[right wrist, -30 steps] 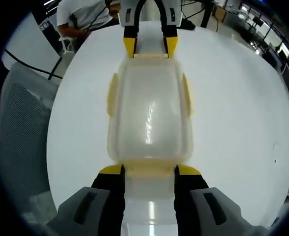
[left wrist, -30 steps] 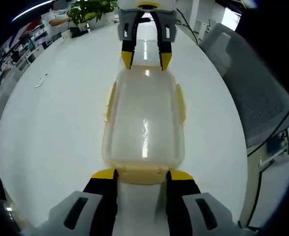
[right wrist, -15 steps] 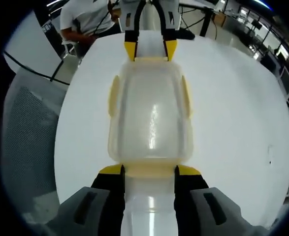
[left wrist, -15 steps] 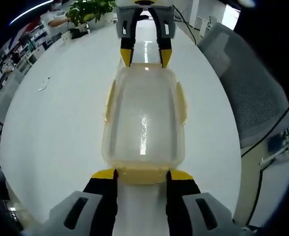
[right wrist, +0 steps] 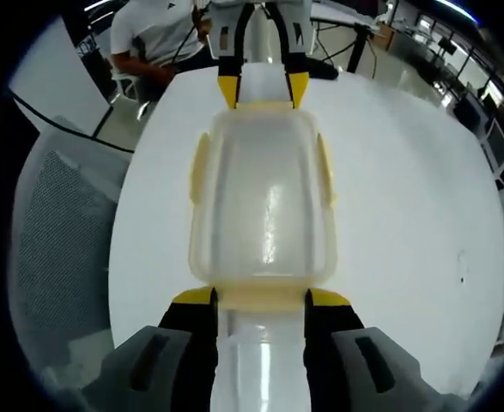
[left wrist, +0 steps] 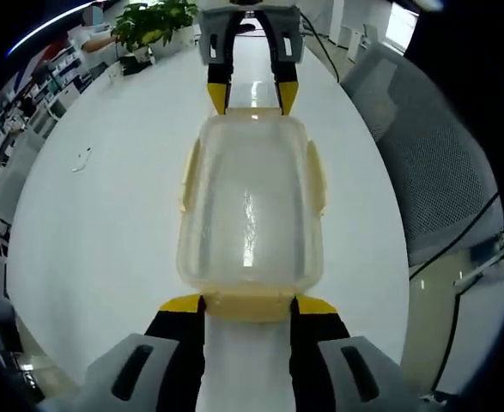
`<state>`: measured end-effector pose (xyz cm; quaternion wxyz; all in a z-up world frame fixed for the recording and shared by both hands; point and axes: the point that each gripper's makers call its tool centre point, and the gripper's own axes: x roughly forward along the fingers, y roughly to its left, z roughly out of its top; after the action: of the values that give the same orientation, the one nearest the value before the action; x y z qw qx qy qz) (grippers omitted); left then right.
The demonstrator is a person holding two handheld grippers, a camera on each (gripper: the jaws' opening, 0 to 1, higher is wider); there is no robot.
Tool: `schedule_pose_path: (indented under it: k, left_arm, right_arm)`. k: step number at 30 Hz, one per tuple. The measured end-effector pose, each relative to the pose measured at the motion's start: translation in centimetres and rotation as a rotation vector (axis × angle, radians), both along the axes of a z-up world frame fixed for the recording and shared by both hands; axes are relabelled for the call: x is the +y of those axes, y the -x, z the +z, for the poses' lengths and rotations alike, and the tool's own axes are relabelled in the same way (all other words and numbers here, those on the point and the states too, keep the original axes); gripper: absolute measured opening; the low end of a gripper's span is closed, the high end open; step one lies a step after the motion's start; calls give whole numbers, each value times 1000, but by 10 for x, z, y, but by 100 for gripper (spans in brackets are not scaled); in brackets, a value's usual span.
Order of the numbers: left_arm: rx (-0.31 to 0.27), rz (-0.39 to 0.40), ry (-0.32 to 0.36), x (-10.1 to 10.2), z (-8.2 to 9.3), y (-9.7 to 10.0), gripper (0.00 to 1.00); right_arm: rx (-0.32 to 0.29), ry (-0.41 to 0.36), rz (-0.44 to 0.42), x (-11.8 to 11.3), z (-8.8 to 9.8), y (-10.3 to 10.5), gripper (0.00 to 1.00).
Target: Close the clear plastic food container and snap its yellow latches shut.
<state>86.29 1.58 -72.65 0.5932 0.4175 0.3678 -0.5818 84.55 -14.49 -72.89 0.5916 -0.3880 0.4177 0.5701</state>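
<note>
**Container held end to end between 2 sets of tongs**

In the left gripper view, the left tongs (left wrist: 247,302) sit at the near short end of the clear container (left wrist: 250,215), the 2 yellow-tipped jaws spread to either side of the pale yellow latch (left wrist: 247,305) there, tips right against the container's corners. They straddle the latch rather than pinch it. At the far short end the right tongs (left wrist: 252,96) come in from the top, jaws likewise apart, tips meeting the container's rim.

Switch to the right gripper view and it is the mirror picture: the right tongs (right wrist: 260,298) spread around the near latch (right wrist: 260,297), the left tongs (right wrist: 263,90) at the far end, the container (right wrist: 263,206) stretched between them. Its lid is on. Along each long side a yellow latch (right wrist: 199,167) shows, with its partner (right wrist: 326,167) opposite; whether these are snapped down, I cannot tell.

The container is over the middle of a white round surface (left wrist: 106,223); whether it rests on it or is lifted just clear is not plain. A grey mesh chair (left wrist: 432,163) stands beside the surface, a potted plant (left wrist: 148,21) beyond its far edge. In the right gripper view a person in a white shirt (right wrist: 153,39) is at the far side, next to another mesh chair (right wrist: 58,249).
</note>
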Motion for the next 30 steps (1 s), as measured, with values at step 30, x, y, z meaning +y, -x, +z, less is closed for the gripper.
schedule_pose_path:
  k: [30]
  left_arm:
    - [-21,7,16,-54,34,6,32]
  right_arm:
    - [-15,1,8,-56,34,5,35]
